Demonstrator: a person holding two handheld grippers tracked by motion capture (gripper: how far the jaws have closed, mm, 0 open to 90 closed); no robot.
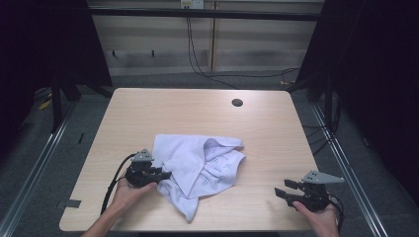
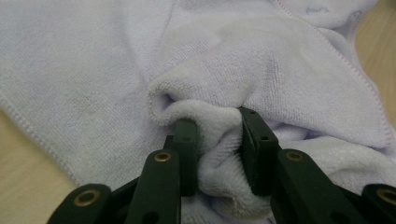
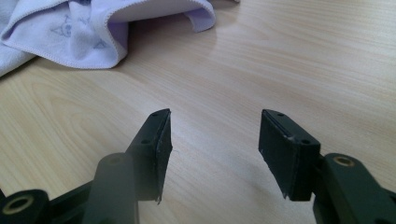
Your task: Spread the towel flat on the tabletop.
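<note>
High view: a pale wooden table (image 1: pixel 148 108) fills the middle of the frame, with dark floor, rails and trailing cables around it and a small round hole (image 1: pixel 237 102) toward its upper right. A crumpled white towel (image 1: pixel 197 165) lies just below centre. The left gripper (image 1: pixel 160 175) at lower left pinches its edge; the left gripper view shows a fold bunched between the pads. The right gripper (image 1: pixel 286 190), lower right, stands wide open and empty over bare wood.
</note>
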